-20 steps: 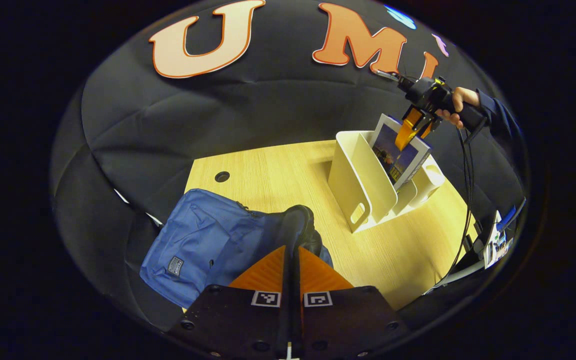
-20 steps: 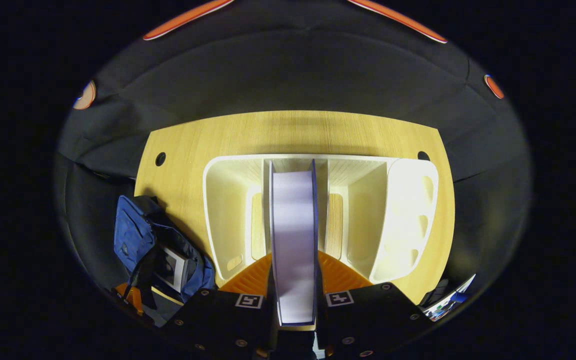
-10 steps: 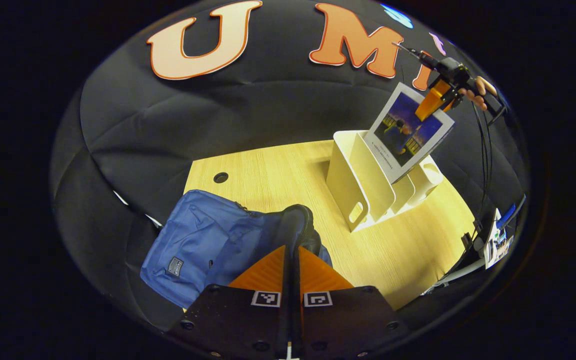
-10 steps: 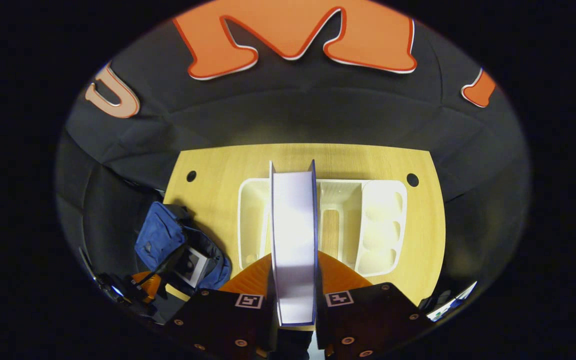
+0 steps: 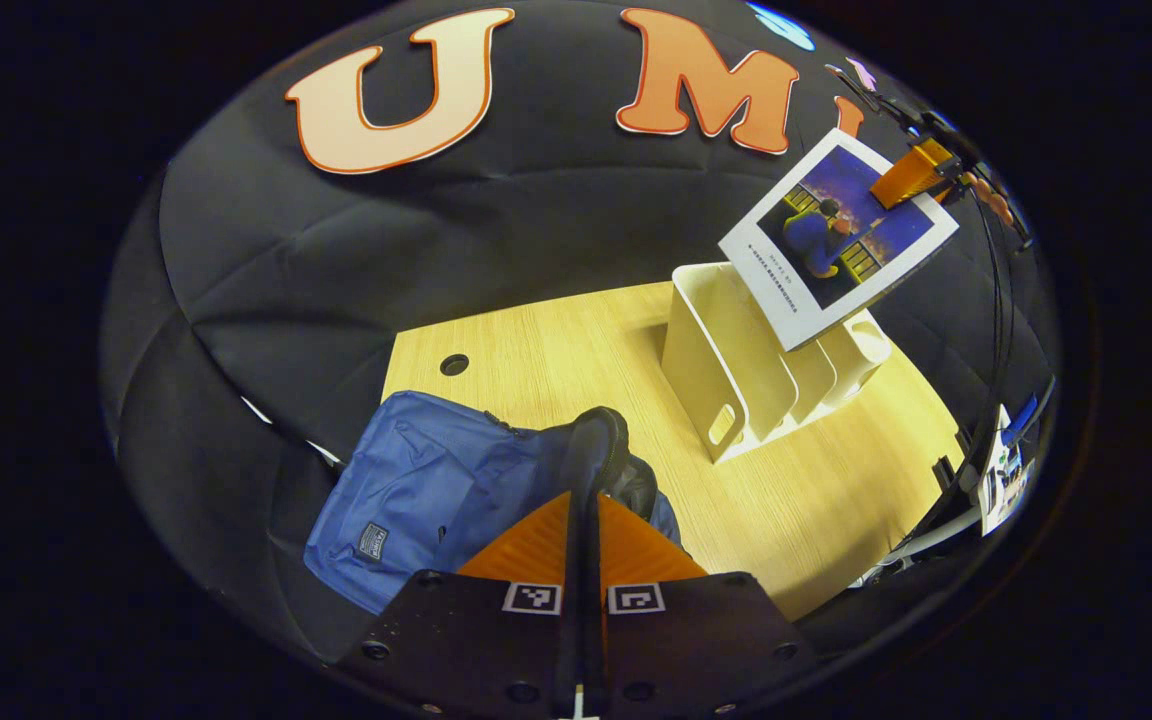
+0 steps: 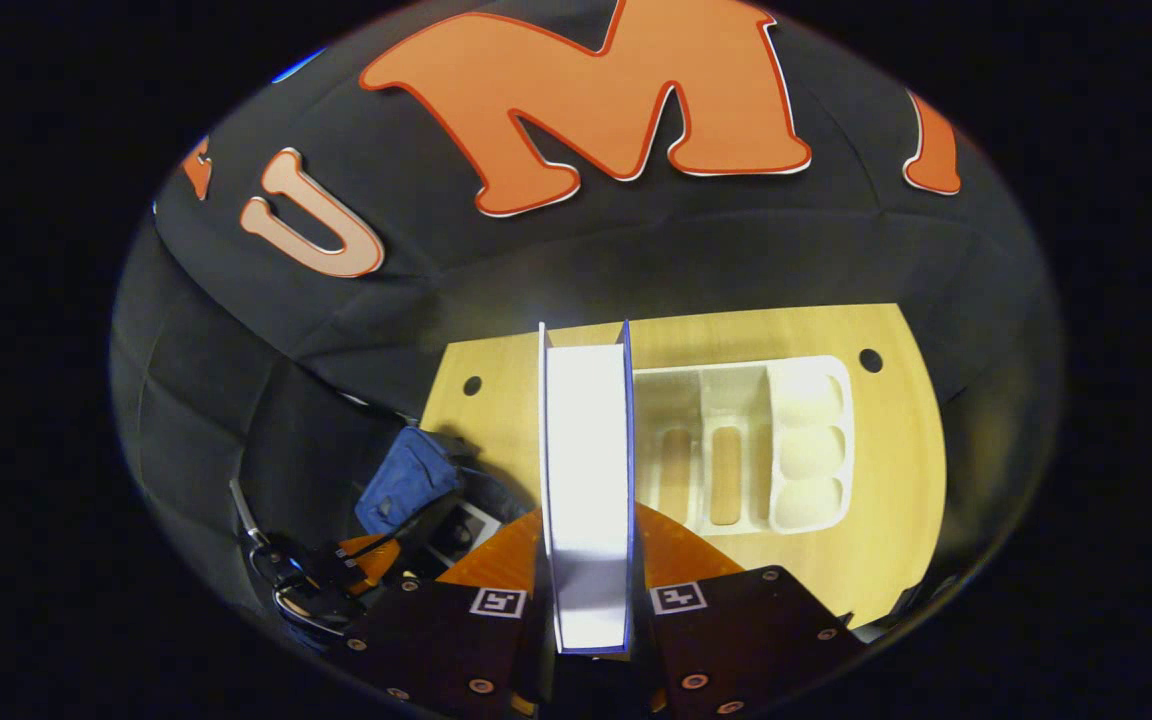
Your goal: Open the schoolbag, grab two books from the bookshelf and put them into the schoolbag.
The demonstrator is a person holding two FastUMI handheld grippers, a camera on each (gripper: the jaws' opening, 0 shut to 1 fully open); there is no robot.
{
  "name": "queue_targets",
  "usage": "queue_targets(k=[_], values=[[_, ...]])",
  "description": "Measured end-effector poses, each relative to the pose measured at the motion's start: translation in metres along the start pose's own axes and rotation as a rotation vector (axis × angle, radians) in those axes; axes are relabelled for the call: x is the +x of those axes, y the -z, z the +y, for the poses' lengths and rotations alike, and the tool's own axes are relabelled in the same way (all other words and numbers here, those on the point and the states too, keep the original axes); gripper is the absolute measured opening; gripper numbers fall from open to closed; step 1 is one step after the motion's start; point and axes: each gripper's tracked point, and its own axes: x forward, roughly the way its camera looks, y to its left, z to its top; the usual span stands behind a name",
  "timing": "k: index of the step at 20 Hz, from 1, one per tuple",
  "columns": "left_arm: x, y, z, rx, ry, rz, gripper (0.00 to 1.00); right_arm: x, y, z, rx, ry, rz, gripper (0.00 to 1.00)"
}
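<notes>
The right gripper (image 6: pixel 588 600) pinched the stiff, blue-covered paperback book (image 6: pixel 586 480) by one edge above the cream plastic bookshelf (image 6: pixel 736 445); it looked light. The left gripper (image 5: pixel 584 530) was closed on the blue fabric schoolbag's (image 5: pixel 416 490) rim.

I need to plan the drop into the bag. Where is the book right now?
The book hangs in the air above the white bookshelf, pinched by the right gripper, well right of the blue schoolbag.

Books: two — one (image 6: pixel 586 480) between the right gripper's (image 6: pixel 588 560) fingers, one (image 6: pixel 458 528) inside the schoolbag (image 5: pixel 436 490) just ahead of the left gripper (image 5: pixel 584 530).
Schoolbags: one.
Bookshelves (image 6: pixel 741 445): one, beyond the right gripper.
Tables (image 5: pixel 556 350): one, two cable holes.
Grippers: two.
</notes>
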Motion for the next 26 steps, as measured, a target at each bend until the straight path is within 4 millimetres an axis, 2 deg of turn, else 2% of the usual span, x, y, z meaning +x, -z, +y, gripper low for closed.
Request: queue_targets(k=[3, 6, 11, 15, 18, 26], values=[[0.0, -0.001, 0.002, 0.0, -0.006, 0.002, 0.03, 0.017, 0.047, 0.032, 0.054, -0.119, 0.057, 0.3], [-0.003, -0.003, 0.01, 0.019, -0.018, -0.003, 0.03, 0.043, 0.089, 0.051, 0.082, -0.17, 0.103, 0.3], [-0.004, -0.007, 0.017, 0.033, -0.024, 0.001, 0.02, 0.081, 0.142, 0.076, 0.135, -0.234, 0.161, 0.3], [-0.004, -0.008, 0.019, 0.06, -0.023, 0.004, 0.03, 0.109, 0.172, 0.101, 0.194, -0.28, 0.181, 0.3], [-0.004, -0.009, 0.018, 0.075, -0.018, 0.004, 0.02, 0.126, 0.19, 0.112, 0.231, -0.29, 0.182, 0.3], [-0.002, -0.007, 0.013, 0.07, -0.011, 0.008, 0.03, 0.166, 0.218, 0.136, 0.328, -0.316, 0.161, 0.29]])
